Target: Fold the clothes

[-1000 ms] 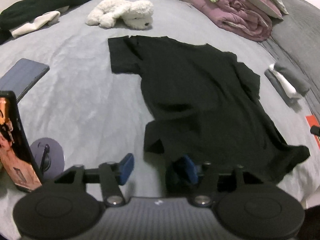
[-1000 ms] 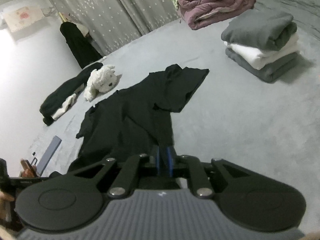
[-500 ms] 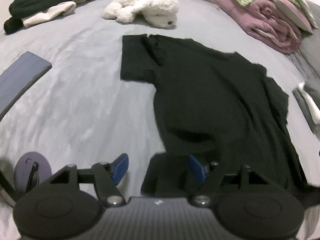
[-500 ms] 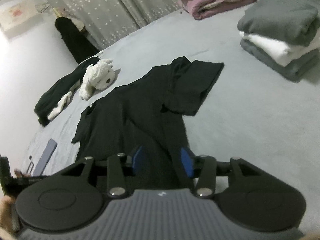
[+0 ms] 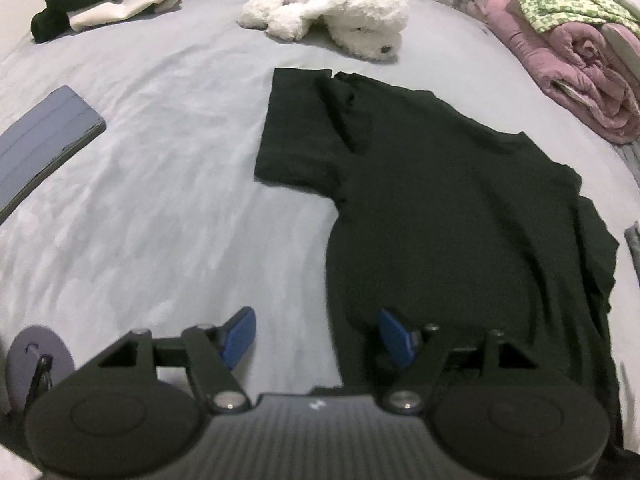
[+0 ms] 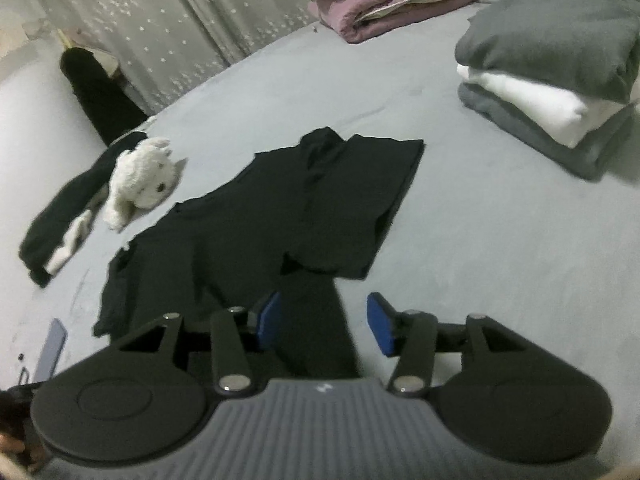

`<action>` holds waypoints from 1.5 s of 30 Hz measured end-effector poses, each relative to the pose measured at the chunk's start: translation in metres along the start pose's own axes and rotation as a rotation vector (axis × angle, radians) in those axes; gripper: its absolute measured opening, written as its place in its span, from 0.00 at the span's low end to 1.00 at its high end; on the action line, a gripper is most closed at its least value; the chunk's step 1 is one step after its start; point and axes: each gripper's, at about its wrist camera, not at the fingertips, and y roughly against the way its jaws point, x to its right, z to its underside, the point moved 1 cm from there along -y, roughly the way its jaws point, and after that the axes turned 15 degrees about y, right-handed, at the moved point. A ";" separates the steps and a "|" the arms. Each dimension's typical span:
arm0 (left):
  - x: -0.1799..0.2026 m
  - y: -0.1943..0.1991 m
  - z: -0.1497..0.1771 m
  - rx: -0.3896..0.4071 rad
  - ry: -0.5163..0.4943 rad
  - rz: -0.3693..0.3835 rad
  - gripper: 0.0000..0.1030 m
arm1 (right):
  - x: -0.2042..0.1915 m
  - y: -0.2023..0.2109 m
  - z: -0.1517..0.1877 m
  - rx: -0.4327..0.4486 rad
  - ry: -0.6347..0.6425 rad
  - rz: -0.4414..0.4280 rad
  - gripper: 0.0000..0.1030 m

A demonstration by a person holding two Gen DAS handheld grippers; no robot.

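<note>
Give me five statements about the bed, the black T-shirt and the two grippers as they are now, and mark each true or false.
1. The black T-shirt lies spread on the grey bed. True.
2. The right gripper is clamped shut on the shirt. False: its jaws stand open, with shirt fabric between them.
3. A white plush toy lies beyond the shirt's collar end. True.
4. The folded stack is all white. False: a white piece sits between grey ones.
5. The left gripper has its jaws open. True.
</note>
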 end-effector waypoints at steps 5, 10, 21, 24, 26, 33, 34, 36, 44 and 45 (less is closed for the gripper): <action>-0.001 -0.014 -0.010 -0.006 0.018 -0.017 0.68 | 0.015 -0.009 0.003 -0.035 -0.022 0.035 0.52; 0.002 -0.019 -0.018 0.003 0.041 -0.008 0.68 | 0.028 -0.015 0.005 -0.058 -0.052 0.057 0.53; 0.002 -0.025 -0.024 0.029 0.038 -0.036 0.68 | 0.039 -0.023 0.008 -0.098 -0.082 0.064 0.55; -0.002 -0.025 -0.026 0.047 0.036 -0.056 0.68 | 0.042 -0.021 0.006 -0.086 -0.100 0.068 0.56; -0.004 -0.024 -0.027 0.060 0.035 -0.068 0.68 | 0.045 -0.022 0.005 -0.082 -0.118 0.071 0.57; -0.001 -0.020 -0.019 0.164 -0.046 -0.111 0.68 | 0.053 -0.030 0.005 -0.084 -0.219 0.017 0.57; 0.000 -0.019 -0.017 0.172 -0.057 -0.115 0.68 | 0.055 -0.032 0.005 -0.083 -0.236 0.006 0.57; 0.001 -0.017 -0.016 0.188 -0.064 -0.113 0.67 | 0.058 -0.035 0.006 -0.082 -0.271 -0.014 0.57; -0.011 -0.025 -0.034 0.182 0.093 -0.062 0.53 | 0.069 -0.049 0.000 -0.062 -0.332 -0.058 0.57; -0.011 -0.031 -0.037 0.179 0.098 -0.073 0.53 | 0.071 -0.052 -0.004 -0.048 -0.316 -0.039 0.57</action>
